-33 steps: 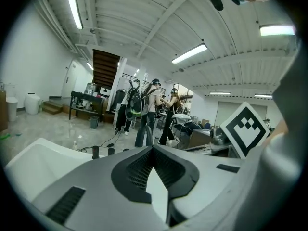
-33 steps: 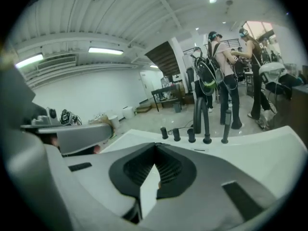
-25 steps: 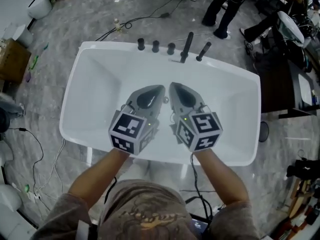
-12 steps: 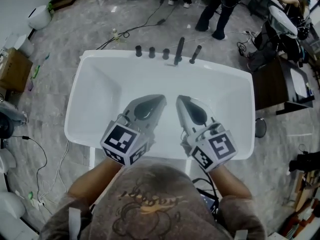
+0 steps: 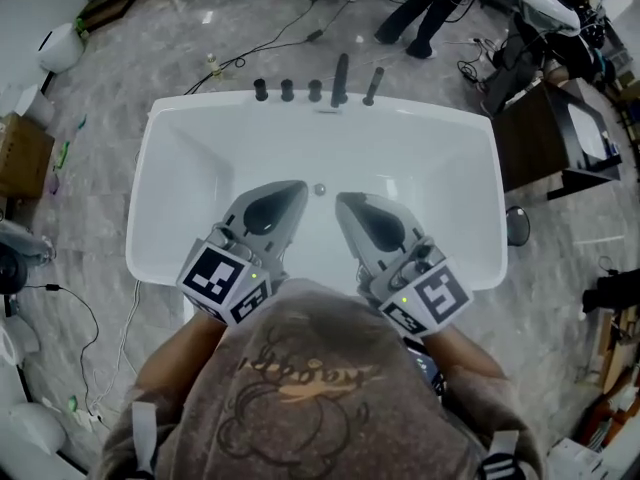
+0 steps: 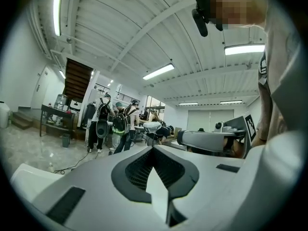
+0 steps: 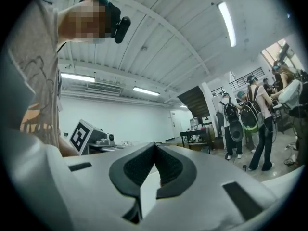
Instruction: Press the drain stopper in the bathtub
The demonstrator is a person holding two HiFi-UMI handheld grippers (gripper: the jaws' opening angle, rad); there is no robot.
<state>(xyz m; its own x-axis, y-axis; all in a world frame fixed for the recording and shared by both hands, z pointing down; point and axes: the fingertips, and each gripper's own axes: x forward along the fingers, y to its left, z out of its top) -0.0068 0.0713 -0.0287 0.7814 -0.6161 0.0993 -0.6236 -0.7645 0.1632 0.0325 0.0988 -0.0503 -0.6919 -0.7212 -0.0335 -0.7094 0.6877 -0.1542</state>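
Since the earlier frames, both grippers have drawn back toward the person and spread apart, and the bathtub (image 5: 455, 183) sits further up the head view. The left gripper (image 5: 297, 185) and the right gripper (image 5: 341, 199) are held over the near half of the tub, side by side, with their tips angled toward each other. The drain stopper (image 5: 319, 189), a small round metal piece on the white tub floor, shows in the gap between the two tips, and neither gripper covers it. In the left gripper view, the jaws of the left gripper (image 6: 153, 148) are together at the tip with nothing between them, and the right gripper (image 6: 211, 141) appears beyond them. In the right gripper view, the jaws of the right gripper (image 7: 155, 144) are likewise closed on nothing, and the marker cube (image 7: 82, 134) of the left gripper appears at the left. A row of dark taps (image 5: 340, 80) stands on the far rim of the tub. Cables (image 5: 260, 48) lie on the grey floor beyond it.
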